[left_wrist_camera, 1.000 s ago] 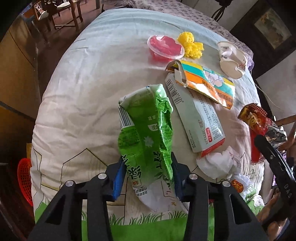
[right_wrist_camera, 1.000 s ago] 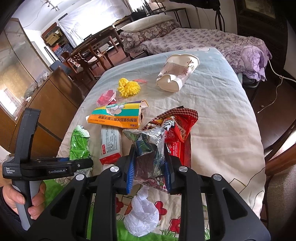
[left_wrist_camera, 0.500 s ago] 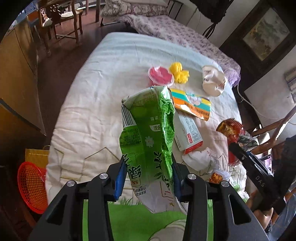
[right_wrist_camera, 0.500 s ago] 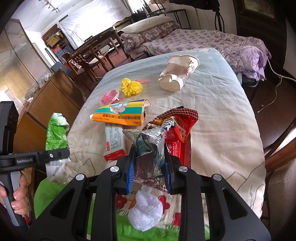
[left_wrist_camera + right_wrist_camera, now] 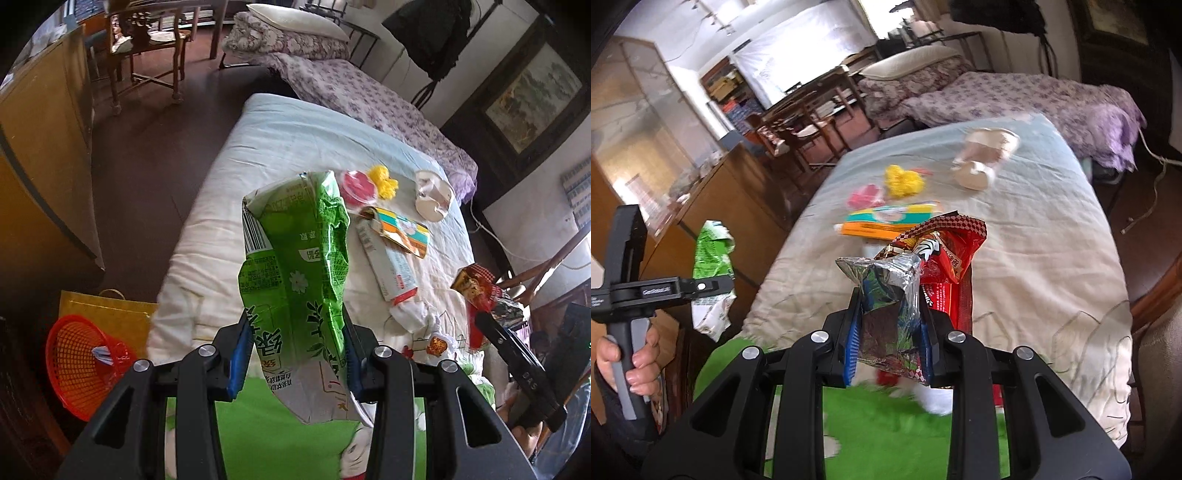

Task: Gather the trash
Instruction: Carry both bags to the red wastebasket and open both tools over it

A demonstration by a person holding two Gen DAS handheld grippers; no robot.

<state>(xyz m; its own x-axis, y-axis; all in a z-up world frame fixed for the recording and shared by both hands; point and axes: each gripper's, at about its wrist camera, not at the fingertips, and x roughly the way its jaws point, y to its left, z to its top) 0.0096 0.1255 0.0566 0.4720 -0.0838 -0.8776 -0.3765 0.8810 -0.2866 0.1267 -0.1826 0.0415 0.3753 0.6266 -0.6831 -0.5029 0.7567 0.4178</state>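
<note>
1. Left wrist view: red mesh basket [image 5: 83, 360] on the floor, far left, beside the bed [image 5: 295, 147].
2. Left gripper [image 5: 295, 352] clamped on a crumpled green carton [image 5: 295, 273], held above the bed's edge.
3. Pink lid [image 5: 357, 186], yellow pompom [image 5: 384, 181], paper cup [image 5: 432, 195] on the quilt.
4. Right wrist view: right gripper [image 5: 888, 341] closed on a red-and-silver snack wrapper [image 5: 916, 266], clear of the quilt.

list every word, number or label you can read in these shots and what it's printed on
"DAS": white letters, seen upside down, on the black body of the right tongs in the left wrist view.
Green carton, held in the left tongs: large Chinese characters, small print and a barcode; none readable with certainty.
White box on the bed: print too small.
Red snack bag in the right tongs: white characters, blurred.
Left tongs' side label: blurred.
</note>
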